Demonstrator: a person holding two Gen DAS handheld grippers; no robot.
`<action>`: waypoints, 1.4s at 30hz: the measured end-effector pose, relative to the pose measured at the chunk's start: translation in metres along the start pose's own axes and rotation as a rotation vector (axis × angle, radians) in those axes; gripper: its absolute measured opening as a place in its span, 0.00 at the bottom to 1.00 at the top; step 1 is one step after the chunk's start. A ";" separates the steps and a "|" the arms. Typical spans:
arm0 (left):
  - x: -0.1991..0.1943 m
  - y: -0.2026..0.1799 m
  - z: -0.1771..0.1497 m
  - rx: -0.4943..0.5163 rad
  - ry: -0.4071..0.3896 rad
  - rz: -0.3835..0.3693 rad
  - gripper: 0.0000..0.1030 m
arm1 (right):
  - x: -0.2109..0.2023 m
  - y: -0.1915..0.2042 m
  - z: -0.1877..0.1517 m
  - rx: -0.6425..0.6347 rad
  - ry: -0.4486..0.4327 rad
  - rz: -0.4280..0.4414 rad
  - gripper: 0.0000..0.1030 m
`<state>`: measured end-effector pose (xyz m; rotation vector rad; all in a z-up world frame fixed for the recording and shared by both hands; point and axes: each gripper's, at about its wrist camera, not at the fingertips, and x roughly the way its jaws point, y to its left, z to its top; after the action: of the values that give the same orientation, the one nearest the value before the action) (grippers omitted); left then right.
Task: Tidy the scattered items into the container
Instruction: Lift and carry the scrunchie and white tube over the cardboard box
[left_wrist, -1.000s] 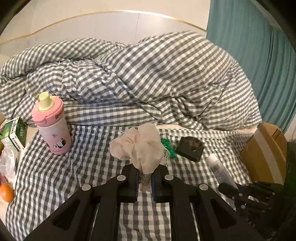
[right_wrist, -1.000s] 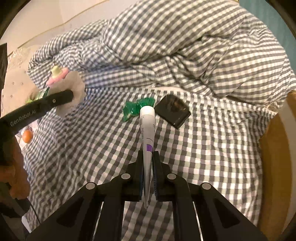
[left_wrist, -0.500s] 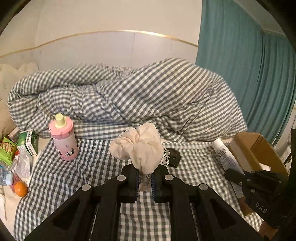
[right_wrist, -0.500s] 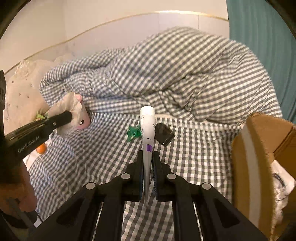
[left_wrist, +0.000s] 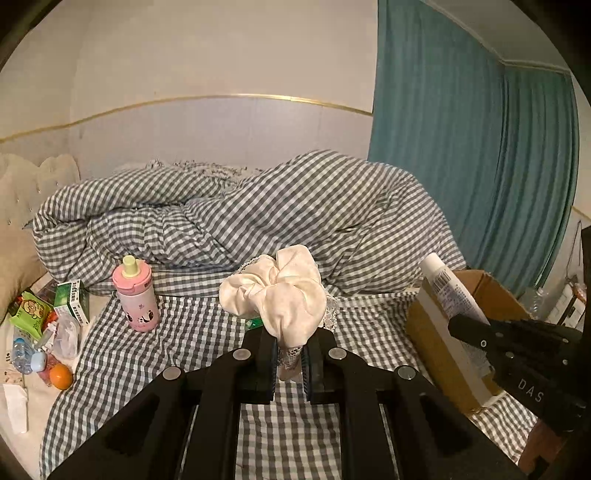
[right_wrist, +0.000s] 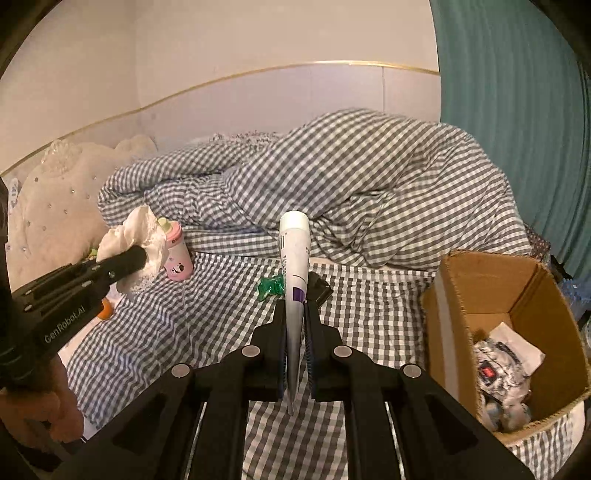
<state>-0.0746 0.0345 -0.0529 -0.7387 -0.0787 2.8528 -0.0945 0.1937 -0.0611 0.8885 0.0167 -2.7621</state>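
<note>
Between the fingers of my left claw (left_wrist: 289, 354) sits a cream scrunchie (left_wrist: 275, 295), pinched by its lower fold and held above the checked bedsheet (left_wrist: 177, 339). It looks soft, light and floppy, so a squeeze on any bunched part should hold; it will sag rather than slip. A pink bottle (left_wrist: 136, 293) stands to the left, and the cardboard box (left_wrist: 436, 332) waits at the right, with my other claw beside it.

From my right claw (right_wrist: 295, 321), a white tube (right_wrist: 294, 266) points away, clamped near its flat crimped end. It seems light, smooth and squashy, so gripping the stiffer crimp is safest. The box (right_wrist: 546, 295) lies open just to the right, already holding crumpled things. A green wrapper (right_wrist: 271, 286) remains on the sheet.
</note>
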 end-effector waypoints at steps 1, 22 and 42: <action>-0.003 -0.003 -0.001 0.004 -0.003 -0.001 0.10 | -0.006 0.000 0.000 -0.002 -0.007 -0.001 0.08; -0.058 -0.060 0.001 0.050 -0.076 -0.043 0.10 | -0.091 -0.013 -0.014 0.003 -0.090 -0.040 0.08; -0.057 -0.123 0.006 0.081 -0.075 -0.134 0.10 | -0.141 -0.069 -0.022 0.063 -0.121 -0.142 0.08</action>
<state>-0.0070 0.1439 -0.0082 -0.5870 -0.0222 2.7383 0.0133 0.2941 -0.0016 0.7605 -0.0297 -2.9593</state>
